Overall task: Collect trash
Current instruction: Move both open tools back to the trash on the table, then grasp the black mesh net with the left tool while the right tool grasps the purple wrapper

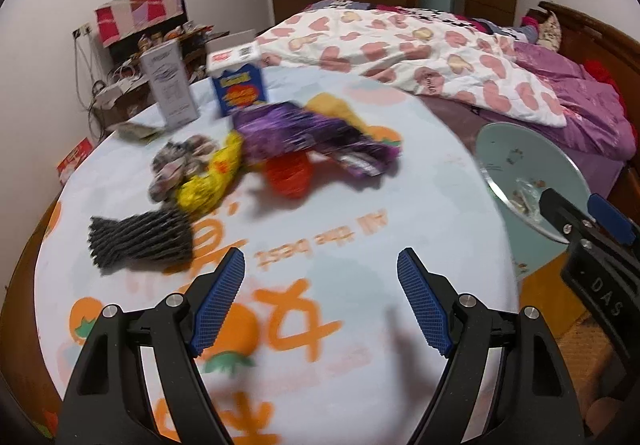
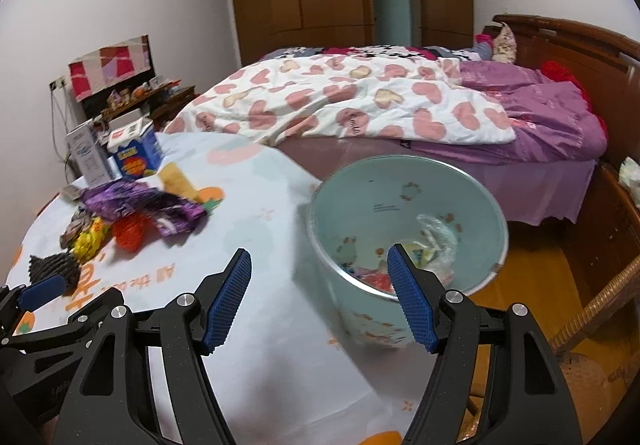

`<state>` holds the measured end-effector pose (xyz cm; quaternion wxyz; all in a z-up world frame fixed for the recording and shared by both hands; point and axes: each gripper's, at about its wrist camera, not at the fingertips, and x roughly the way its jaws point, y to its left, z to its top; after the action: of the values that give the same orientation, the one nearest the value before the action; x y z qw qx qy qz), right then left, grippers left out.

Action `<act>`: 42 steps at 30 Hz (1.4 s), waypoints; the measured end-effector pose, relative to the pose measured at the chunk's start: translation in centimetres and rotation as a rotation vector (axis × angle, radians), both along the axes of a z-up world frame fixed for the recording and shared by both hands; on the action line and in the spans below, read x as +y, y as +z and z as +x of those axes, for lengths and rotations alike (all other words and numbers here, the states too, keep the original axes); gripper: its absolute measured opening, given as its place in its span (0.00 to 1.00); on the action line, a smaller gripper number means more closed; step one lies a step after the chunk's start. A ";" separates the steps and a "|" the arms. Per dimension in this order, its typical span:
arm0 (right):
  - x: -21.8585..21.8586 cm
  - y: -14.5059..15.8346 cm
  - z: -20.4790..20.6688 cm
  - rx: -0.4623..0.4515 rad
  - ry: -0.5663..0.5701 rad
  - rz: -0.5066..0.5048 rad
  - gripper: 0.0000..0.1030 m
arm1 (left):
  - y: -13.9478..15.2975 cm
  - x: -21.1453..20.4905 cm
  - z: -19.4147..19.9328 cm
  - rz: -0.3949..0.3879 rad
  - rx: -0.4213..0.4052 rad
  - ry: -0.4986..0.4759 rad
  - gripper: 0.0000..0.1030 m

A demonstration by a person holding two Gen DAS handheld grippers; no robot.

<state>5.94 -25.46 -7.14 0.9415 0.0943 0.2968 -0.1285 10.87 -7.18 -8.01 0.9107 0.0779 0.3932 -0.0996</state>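
A: Largest first. What lies beyond the grippers?

B: Bed point(image 2: 400, 113) with a heart-print quilt point(image 2: 340, 105), far ahead of both. Nearer, the round tabletop point(image 1: 360, 205) under a pale printed cloth, directly below the left gripper point(image 1: 321, 301) and below and left of the right gripper point(image 2: 319, 297).

A: The bin?

B: Pale green trash bin point(image 2: 400, 181), standing off the tabletop edge, just ahead and right of the right gripper. Its right pad overlaps the bin's near rim in the view; contact can't be judged. Crumpled wrappers already lie inside. From the left wrist the bin shows far right, past the other gripper.

A: Trash still out?

B: A cluster on the tabletop, ahead and left of the left gripper, well apart from it: purple wrapper point(image 1: 312, 137) farthest, orange net point(image 1: 288, 175) beneath it, yellow wrapper point(image 1: 212, 181), dark foam mesh point(image 1: 140, 241) nearest. Behind them stand a grey carton point(image 1: 170, 85) and a blue carton point(image 1: 238, 85).

A: Gripper states?

B: Both spread wide, blue pads apart, nothing between them. Frames are motion-blurred.
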 end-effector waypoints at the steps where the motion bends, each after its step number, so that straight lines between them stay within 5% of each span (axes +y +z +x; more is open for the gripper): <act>1: 0.5 0.0 0.2 0.002 0.011 -0.001 0.68 | -0.2 0.6 0.1 -0.001 0.005 0.009 0.75; 17: 8.4 -0.5 3.5 0.051 0.191 0.000 0.68 | -1.4 15.8 4.3 -0.002 0.026 0.261 0.75; 32: 10.5 -1.1 5.6 0.084 0.236 0.024 0.68 | -2.1 17.2 9.0 -0.148 0.076 0.256 0.75; 38: 9.7 -1.4 6.4 0.094 0.231 0.023 0.68 | -2.9 16.9 9.5 -0.149 0.084 0.244 0.62; 42: 8.9 -1.0 7.6 0.082 0.234 0.039 0.68 | -2.8 15.6 9.7 -0.131 0.063 0.198 0.37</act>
<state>13.55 -16.57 -8.15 0.9351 0.0721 0.3466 -0.0158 20.60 8.46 -10.80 0.9064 -0.0241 0.4201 -0.0372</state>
